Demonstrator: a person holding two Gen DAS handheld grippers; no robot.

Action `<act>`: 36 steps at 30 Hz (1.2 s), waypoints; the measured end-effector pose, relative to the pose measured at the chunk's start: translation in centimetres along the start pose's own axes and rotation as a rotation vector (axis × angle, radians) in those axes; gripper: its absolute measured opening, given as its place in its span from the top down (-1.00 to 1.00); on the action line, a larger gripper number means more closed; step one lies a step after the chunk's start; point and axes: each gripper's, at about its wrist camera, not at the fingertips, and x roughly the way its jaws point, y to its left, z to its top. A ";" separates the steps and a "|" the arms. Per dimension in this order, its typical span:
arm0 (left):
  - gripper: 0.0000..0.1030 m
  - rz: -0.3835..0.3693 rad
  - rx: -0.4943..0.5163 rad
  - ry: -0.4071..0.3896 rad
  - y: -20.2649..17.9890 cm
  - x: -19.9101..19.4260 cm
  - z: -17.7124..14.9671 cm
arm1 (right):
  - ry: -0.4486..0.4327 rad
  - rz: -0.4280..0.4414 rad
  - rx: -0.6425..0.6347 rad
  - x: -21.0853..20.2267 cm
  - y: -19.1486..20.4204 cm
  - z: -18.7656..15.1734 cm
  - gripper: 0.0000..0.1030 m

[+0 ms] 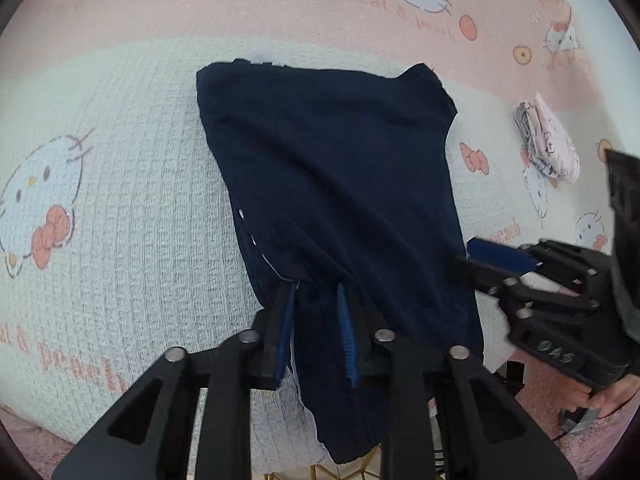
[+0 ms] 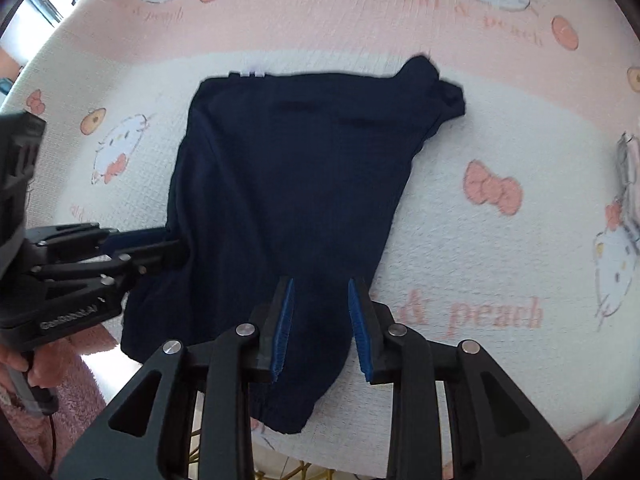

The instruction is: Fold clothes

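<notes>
- Pink cartoon-print blanket (image 1: 120,184) is carrying the navy garment (image 1: 332,184) near its front edge.
- Left gripper (image 1: 316,320) is standing narrow, cloth between the pads; grip unclear.
- Right gripper (image 2: 322,320) is sitting part-open over the hem: be pinching both layers before lifting evenly.

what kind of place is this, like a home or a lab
Probably a home, maybe a bedroom: a cartoon-cat printed blanket covers the surface, a navy garment lies on it, and a small folded printed cloth sits aside.
</notes>
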 end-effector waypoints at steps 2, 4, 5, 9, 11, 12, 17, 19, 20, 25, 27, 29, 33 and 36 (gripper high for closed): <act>0.77 0.001 0.007 -0.015 0.1 -0.3 0.3 | 0.017 -0.006 0.008 1.1 0.5 -0.1 0.45; 0.86 0.013 0.014 -0.023 0.2 -0.6 0.2 | 0.020 -0.015 0.014 1.6 0.4 -0.2 0.45; 0.87 0.022 0.016 -0.023 0.2 -0.7 0.2 | 0.011 -0.013 0.019 1.6 0.3 -0.3 0.45; 0.89 0.065 0.012 -0.005 0.7 -0.4 -0.3 | -0.023 -0.022 0.051 1.1 -0.3 -0.6 0.45; 0.89 0.084 -0.015 0.017 1.7 -0.2 -0.9 | -0.031 -0.039 0.065 0.9 -0.8 -0.8 0.45; 0.89 0.091 -0.040 0.026 2.5 -0.1 -1.1 | -0.032 -0.048 0.071 0.8 -1.0 -0.9 0.45; 0.87 -0.042 -0.170 -0.004 5.4 -1.2 -1.1 | -0.037 -0.038 0.090 0.1 -2.2 -1.5 0.46; 0.85 -0.090 -0.162 -0.032 5.0 -1.6 -0.6 | -0.056 -0.009 0.107 -0.4 -2.6 -1.7 0.45; 0.85 -0.085 -0.136 -0.027 4.4 -1.4 -0.5 | -0.065 0.005 0.115 -0.7 -2.7 -1.8 0.45; 0.72 -0.032 -0.074 0.038 2.2 0.7 -0.5 | -0.072 0.015 0.111 -0.9 -2.6 -2.1 0.45; 0.70 -0.012 -0.058 0.036 1.8 1.0 -0.5 | -0.058 0.016 0.104 -0.4 -2.5 -2.5 0.45; 0.70 0.009 -0.045 0.030 1.7 0.8 -0.5 | -0.054 0.001 0.088 -0.1 -2.3 -2.9 0.45; 0.72 0.074 -0.064 0.040 3.1 -0.4 -1.6 | -0.030 -0.067 0.052 -0.7 -2.1 -3.5 0.45; 0.72 0.098 -0.070 -0.013 3.6 -1.9 -1.6 | -0.054 -0.049 0.088 -2.0 -3.2 -4.1 0.45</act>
